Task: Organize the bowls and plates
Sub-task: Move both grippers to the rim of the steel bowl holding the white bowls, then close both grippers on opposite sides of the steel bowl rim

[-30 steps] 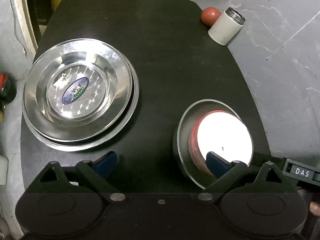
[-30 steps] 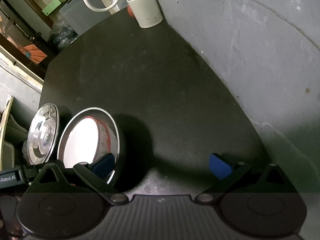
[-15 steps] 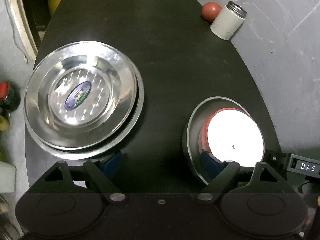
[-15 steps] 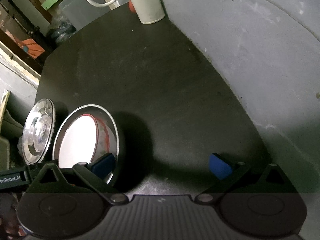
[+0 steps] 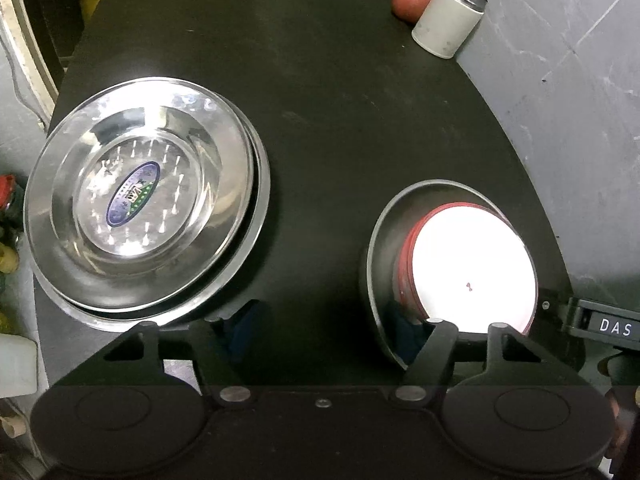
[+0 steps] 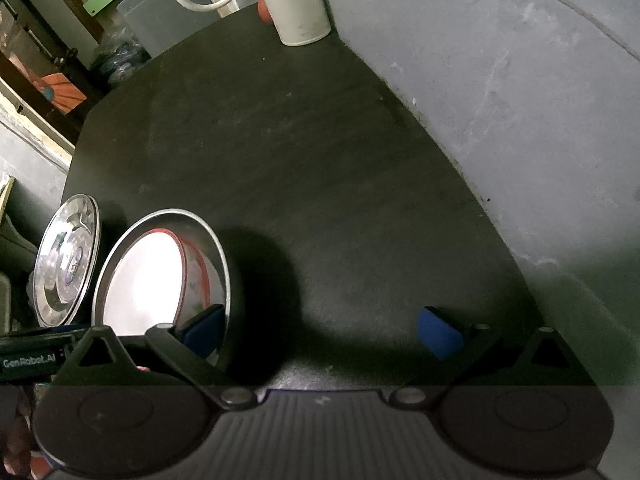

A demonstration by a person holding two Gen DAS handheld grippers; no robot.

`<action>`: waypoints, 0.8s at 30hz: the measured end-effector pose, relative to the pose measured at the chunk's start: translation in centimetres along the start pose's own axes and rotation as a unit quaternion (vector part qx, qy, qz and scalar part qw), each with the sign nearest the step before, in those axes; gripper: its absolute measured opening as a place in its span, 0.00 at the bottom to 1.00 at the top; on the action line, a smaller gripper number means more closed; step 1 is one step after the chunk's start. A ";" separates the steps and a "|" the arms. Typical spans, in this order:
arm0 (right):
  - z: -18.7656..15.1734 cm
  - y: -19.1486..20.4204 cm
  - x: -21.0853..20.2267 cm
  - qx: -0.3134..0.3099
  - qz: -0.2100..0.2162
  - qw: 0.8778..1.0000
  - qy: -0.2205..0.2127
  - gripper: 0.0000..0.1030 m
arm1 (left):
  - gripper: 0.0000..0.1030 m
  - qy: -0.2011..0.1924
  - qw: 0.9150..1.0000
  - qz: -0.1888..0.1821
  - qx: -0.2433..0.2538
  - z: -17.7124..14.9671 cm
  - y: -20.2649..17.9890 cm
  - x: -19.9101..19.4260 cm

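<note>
Dark table (image 5: 340, 120): centre bare; plate stack (image 5: 144, 196) overhangs left edge.

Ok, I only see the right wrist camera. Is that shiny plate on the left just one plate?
Observer: No, two. A steel plate lies on a bigger plate.
Operator: And what are the left gripper's jaws doing?
Observer: The left gripper is open. One jaw dips inside the steel bowl, beside the red-rimmed bowl nested in it.
</note>
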State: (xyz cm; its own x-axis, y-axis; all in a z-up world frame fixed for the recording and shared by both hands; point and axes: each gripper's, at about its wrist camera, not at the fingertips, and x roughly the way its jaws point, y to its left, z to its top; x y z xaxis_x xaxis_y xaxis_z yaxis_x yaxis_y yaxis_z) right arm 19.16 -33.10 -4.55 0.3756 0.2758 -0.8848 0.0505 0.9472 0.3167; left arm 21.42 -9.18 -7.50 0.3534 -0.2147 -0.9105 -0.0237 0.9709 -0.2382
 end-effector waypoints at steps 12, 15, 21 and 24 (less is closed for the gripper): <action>0.1 -0.2 0.2 0.007 0.033 0.999 0.000 0.80 | 0.51 0.000 1.000 -0.023 -0.003 0.1 0.4 0.1; -0.1 -0.3 0.0 0.012 0.054 0.998 -0.002 0.68 | 0.37 -0.001 0.999 -0.041 -0.001 0.1 0.3 0.0; -0.1 0.0 -0.2 0.008 0.077 0.997 -0.006 0.51 | 0.21 -0.005 0.998 -0.064 0.008 0.0 -0.4 -0.1; 0.0 0.2 0.0 0.006 0.076 0.997 -0.001 0.50 | 0.16 -0.007 0.998 -0.069 0.013 0.0 -0.5 -0.1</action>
State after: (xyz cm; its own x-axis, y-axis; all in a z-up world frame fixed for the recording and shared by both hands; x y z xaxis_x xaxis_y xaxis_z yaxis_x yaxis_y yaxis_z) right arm 19.16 -32.86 -4.49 0.3815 0.4165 -0.8252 0.0037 0.8921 0.4519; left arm 21.41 -9.70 -7.32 0.3645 -0.3452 -0.8649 0.0501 0.9347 -0.3519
